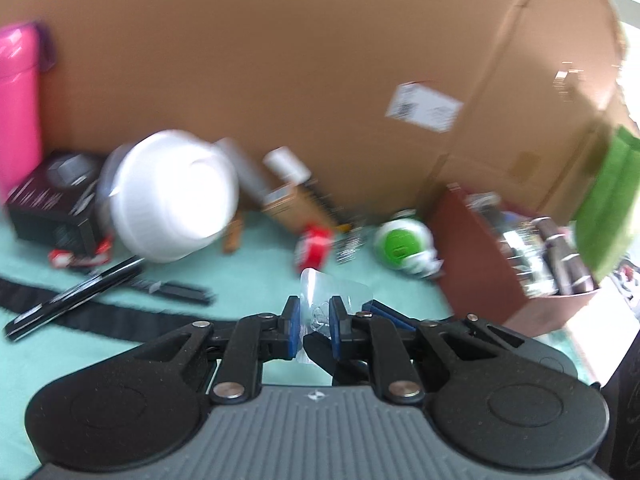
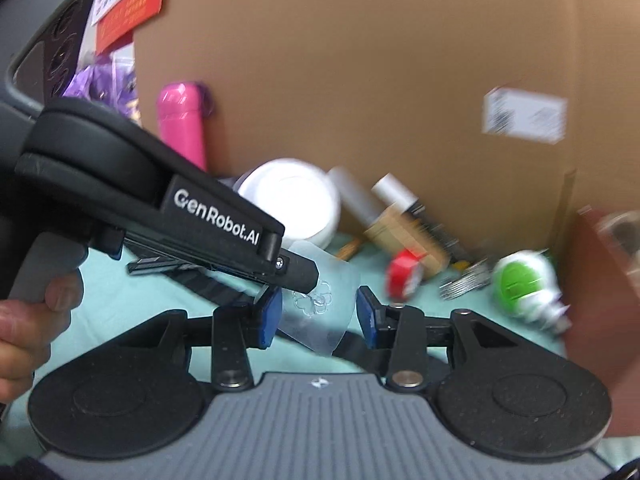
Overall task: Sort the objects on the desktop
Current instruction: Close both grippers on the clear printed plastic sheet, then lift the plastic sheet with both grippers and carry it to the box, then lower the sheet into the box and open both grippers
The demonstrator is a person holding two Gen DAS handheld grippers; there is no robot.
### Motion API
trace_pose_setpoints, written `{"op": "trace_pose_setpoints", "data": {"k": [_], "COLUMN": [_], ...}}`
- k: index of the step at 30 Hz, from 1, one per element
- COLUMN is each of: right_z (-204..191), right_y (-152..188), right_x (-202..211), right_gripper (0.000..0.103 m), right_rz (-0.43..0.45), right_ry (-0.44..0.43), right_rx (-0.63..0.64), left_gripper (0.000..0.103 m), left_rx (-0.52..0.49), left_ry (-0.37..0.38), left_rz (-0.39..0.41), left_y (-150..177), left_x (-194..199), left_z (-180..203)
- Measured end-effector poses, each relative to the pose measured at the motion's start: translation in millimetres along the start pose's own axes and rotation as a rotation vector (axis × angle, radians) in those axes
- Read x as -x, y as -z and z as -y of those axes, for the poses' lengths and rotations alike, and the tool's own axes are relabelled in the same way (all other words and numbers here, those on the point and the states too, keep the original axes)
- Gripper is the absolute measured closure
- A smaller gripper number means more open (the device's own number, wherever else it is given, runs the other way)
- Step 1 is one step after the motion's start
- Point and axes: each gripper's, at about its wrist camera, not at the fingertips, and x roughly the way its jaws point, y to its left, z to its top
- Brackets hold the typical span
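Left wrist view: left tongs (image 1: 314, 322) pinch one clear plastic packet (image 1: 328, 292); right tongs (image 2: 318, 318) spread wide around it; one white bowl (image 1: 172, 200).

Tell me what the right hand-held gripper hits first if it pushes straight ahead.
The clear plastic packet held by the left hand-held gripper; it hangs between the open right hand-held gripper fingers, though exact depth is unclear.

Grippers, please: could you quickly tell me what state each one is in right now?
Left gripper: shut on the clear plastic packet.
Right gripper: open, its pads either side of that packet, not gripping it.
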Motion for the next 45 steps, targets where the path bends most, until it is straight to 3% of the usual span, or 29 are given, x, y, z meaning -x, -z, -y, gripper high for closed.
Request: {"op": "trace_pose_setpoints", "data": {"k": [11,20,28,38,40,42,44,45], "right_z": [77,155,203,241,246,248,246,245], "right_y": [-13,-13,-12,-13,-11,-8,-4,-2], "right_x": [82,104,96,68,64,61,61,61], "right_gripper": [0.063,0.063,0.063,0.061,0.052,0.042,0.036,0.03], "right_rz": [0.172,0.193,0.198,0.15,0.133,0.12,0.116,0.116], "right_ry": [0.243,0.393,0.428,0.423,0.418,0.418,0.426,0.43], "right_rx": [-0.029,-0.063,-0.049,-0.048,-0.066,-0.07,-0.058,-0.058], "left_gripper": [0.089,0.089,0.089,0.084,0.069,0.016,0.0,0.0], "left_rx": [-0.145,-0.188,-0.186,-0.171,-0.165,-0.157,-0.15,-0.154], "left_ry": [0.203,0.319,0.337,0.316,0.319,0.325,0.318,0.311], "left_rz": [0.057,0.035,0.035,0.017,0.034,0.061,0.118,0.143], "left_y": [-28,-45,-57,-67,-66,-64,-60,-58], "left_x": [-18,-68,-115,-158,-159,-157,-149,-146], "left_z": [119,192,221,225,223,219,215,215]}}
